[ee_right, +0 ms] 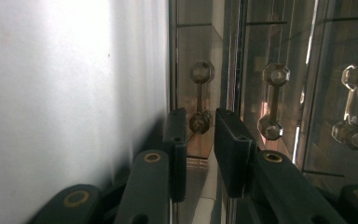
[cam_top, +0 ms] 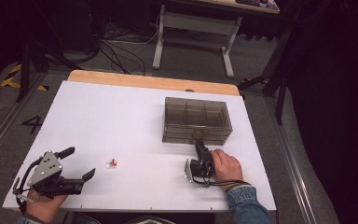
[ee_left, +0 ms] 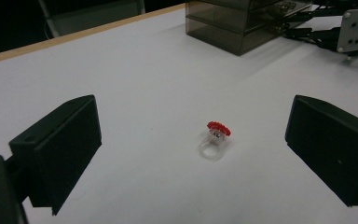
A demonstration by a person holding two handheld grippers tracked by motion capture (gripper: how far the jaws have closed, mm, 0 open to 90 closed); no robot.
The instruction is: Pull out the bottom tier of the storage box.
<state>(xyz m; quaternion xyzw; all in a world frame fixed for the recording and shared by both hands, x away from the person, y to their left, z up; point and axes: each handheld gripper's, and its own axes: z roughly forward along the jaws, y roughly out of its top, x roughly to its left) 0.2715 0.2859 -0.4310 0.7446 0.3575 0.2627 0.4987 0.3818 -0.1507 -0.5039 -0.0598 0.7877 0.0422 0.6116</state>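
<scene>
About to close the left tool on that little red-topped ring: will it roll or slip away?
The ring looks like small clear plastic, so probably light and easily nudged. Its round band may roll if clipped off-centre. The left tool stands wide open around it, so centre first.

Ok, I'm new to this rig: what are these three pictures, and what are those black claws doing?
A person holds a hand-held two-jaw gripper in each hand; there is no robot arm. The high view looks down on the white table. The other two pictures come from cameras riding on each gripper, looking along its black jaws.

The left gripper is open, its jaws spread wide to either side of a small clear plastic ring with a red top lying on the table, untouched.

The right gripper sits at the front of a smoky see-through plastic drawer box, jaws narrowed around one of its small knobbed drawer handles. Whether they already pinch it, I cannot tell.
</scene>
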